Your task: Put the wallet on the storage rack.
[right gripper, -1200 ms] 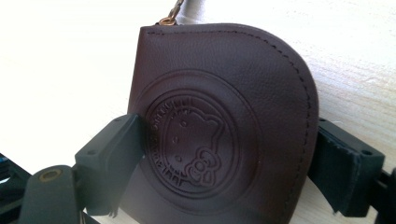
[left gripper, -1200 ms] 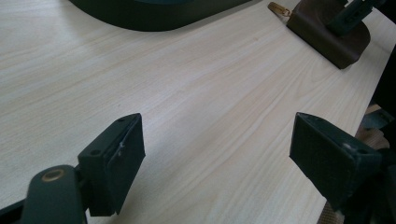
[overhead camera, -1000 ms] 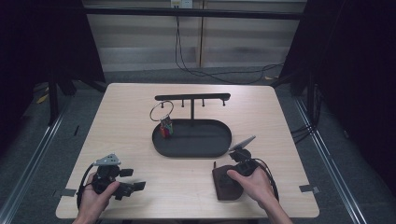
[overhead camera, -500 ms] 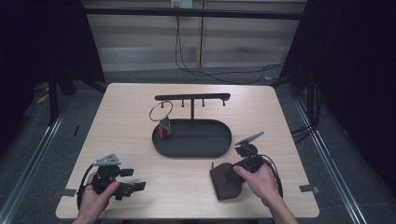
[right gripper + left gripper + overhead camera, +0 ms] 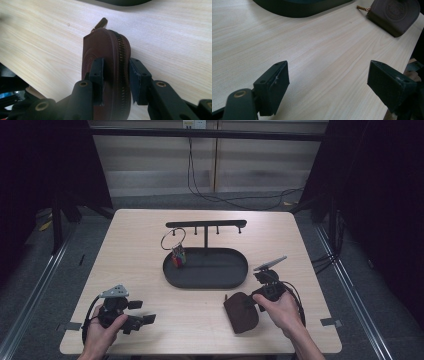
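Two grippers over wooden table (image 5: 140, 265). Right gripper (image 5: 115, 75) clamped on brown zip pouch (image 5: 107, 65), jaws just closing, pads pressing both faces; pouch held on edge, zipper up, at near right part of table, just in front of black oval tray (image 5: 205, 281). Left gripper (image 5: 328, 82) at near left, jaws wide apart, nothing between them, pouch (image 5: 395, 15) well apart from it.

- High view: surface (image 5: 150, 250) evenly lit from above, surroundings dark, image soft
- Gripper views: bright wood, mild glare, near fingers (image 5: 272, 87) slightly blurred
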{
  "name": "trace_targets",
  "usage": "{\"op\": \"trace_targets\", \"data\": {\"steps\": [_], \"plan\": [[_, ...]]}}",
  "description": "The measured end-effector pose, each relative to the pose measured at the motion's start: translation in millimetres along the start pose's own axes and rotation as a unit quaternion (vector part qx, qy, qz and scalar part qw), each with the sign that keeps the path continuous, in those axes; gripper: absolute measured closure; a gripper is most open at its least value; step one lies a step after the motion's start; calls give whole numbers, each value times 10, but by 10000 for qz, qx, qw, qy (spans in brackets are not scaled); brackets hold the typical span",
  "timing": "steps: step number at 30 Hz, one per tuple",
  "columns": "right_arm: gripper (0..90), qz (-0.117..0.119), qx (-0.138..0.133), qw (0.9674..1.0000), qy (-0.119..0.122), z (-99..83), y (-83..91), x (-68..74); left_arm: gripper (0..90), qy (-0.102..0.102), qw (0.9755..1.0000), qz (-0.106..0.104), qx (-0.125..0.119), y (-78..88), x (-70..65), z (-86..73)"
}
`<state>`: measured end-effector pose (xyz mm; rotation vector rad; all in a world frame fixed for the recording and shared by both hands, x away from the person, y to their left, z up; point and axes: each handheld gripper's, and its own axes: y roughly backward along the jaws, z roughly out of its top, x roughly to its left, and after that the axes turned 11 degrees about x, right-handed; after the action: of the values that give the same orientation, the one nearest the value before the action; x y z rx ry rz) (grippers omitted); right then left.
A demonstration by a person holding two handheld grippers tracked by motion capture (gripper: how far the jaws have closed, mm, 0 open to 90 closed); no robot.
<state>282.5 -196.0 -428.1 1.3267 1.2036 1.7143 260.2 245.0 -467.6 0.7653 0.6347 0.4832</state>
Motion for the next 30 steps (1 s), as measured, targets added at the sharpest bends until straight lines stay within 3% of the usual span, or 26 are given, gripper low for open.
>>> {"op": "trace_targets", "data": {"steps": [9,15,22,30], "plan": [[706,-309,36,9994,-116,-5,174,-9,176,-20,10000,-37,10,8,6,5],[712,-711,141,9974,-11,26,263,78,177,-46,10000,-33,0,3,-3,6],[709,-1010,257,9945,57,78,345,153,183,-98,9999,20,-12,15,-7,9],[709,-1183,284,9925,67,115,459,217,188,-106,9999,7,-33,26,-5,9]]}}
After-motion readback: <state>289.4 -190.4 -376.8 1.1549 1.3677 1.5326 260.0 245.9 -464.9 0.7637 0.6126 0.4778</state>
